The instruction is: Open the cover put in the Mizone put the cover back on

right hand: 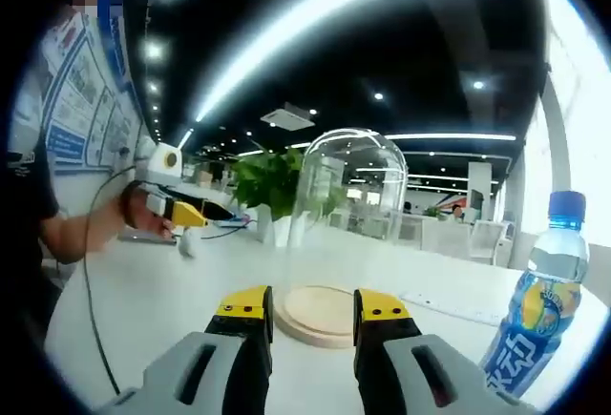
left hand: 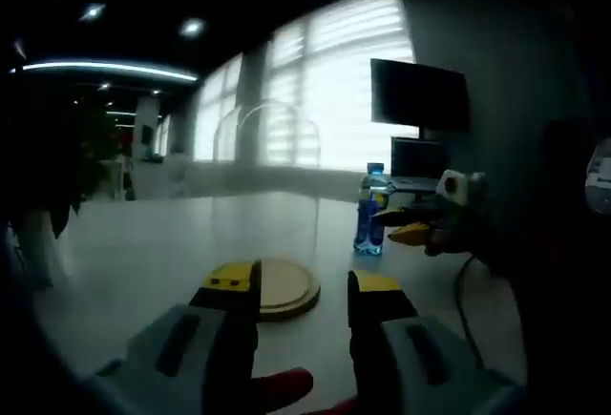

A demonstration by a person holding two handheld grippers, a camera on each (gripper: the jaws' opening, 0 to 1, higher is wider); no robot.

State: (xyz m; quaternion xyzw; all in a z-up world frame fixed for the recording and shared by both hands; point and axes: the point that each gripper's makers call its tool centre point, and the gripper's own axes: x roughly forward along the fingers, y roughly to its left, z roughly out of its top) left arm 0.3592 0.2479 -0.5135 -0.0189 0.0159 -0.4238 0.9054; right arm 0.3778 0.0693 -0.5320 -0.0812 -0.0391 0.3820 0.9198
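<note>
A clear glass dome cover [left hand: 267, 196] stands on a round wooden base [left hand: 284, 286] on the white table. My left gripper [left hand: 304, 281] is open just in front of the base, nothing between its yellow-tipped fingers. A blue Mizone bottle [left hand: 370, 210] stands upright behind and to the right, with my right gripper [left hand: 406, 226] reaching in beside it. In the right gripper view the dome [right hand: 348, 186] and base [right hand: 320, 312] lie straight ahead of my open right gripper [right hand: 312, 305]. The bottle [right hand: 537, 315] is at the right, and the left gripper [right hand: 221, 215] is at the left.
A person [right hand: 33, 205] stands at the table's left edge, with a cable [right hand: 91, 286] trailing over it. A monitor [left hand: 420, 95] and laptop [left hand: 415, 162] sit behind the bottle by the bright windows. A potted plant [right hand: 272, 181] stands beyond the dome.
</note>
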